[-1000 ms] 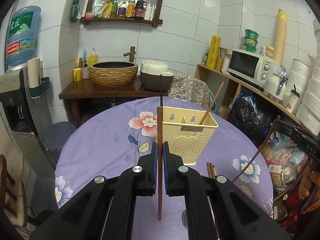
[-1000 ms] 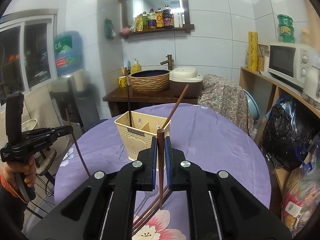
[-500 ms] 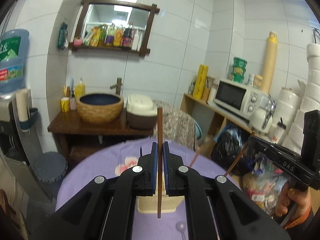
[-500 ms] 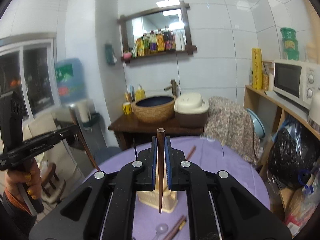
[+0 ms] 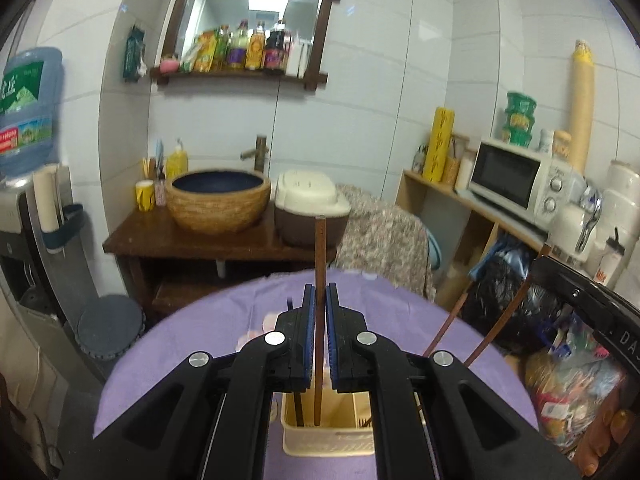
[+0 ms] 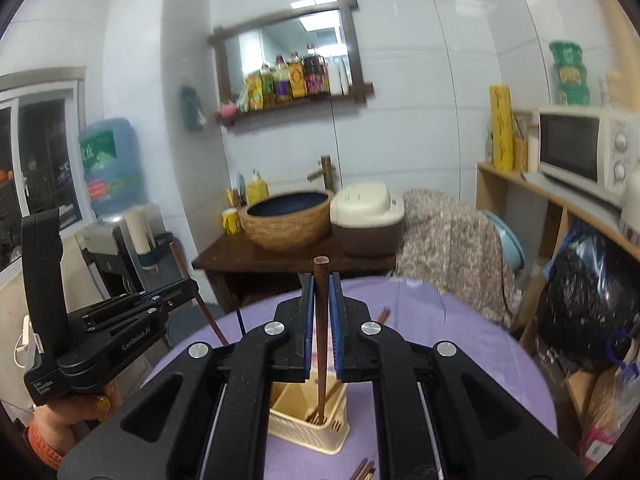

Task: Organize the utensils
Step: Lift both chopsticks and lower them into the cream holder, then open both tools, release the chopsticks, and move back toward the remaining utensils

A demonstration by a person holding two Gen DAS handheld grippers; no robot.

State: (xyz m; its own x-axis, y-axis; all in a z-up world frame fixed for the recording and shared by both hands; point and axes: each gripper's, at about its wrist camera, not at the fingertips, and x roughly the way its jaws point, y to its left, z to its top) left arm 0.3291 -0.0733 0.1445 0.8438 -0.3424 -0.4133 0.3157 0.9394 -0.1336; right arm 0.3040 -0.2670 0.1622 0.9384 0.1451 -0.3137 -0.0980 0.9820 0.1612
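My left gripper (image 5: 319, 300) is shut on a brown chopstick (image 5: 319, 260) held upright, its lower tip inside the cream utensil holder (image 5: 328, 442) below. My right gripper (image 6: 320, 292) is shut on another brown chopstick (image 6: 321, 280), also upright, its tip down in the same holder (image 6: 308, 428). Other chopsticks stand in the holder. The right gripper shows in the left wrist view (image 5: 576, 300) at the right; the left gripper shows in the right wrist view (image 6: 120, 320) at the left.
The holder stands on a round table with a purple flowered cloth (image 5: 208, 332). Loose chopsticks (image 6: 362, 470) lie on the cloth near the front. Behind are a wooden stand with a basin (image 5: 218, 200) and rice cooker (image 5: 310, 208), and a shelf with a microwave (image 5: 516, 178).
Both grippers rose and came over the holder. The two held chopsticks now point down into it, where a second ago they hung in front of it.
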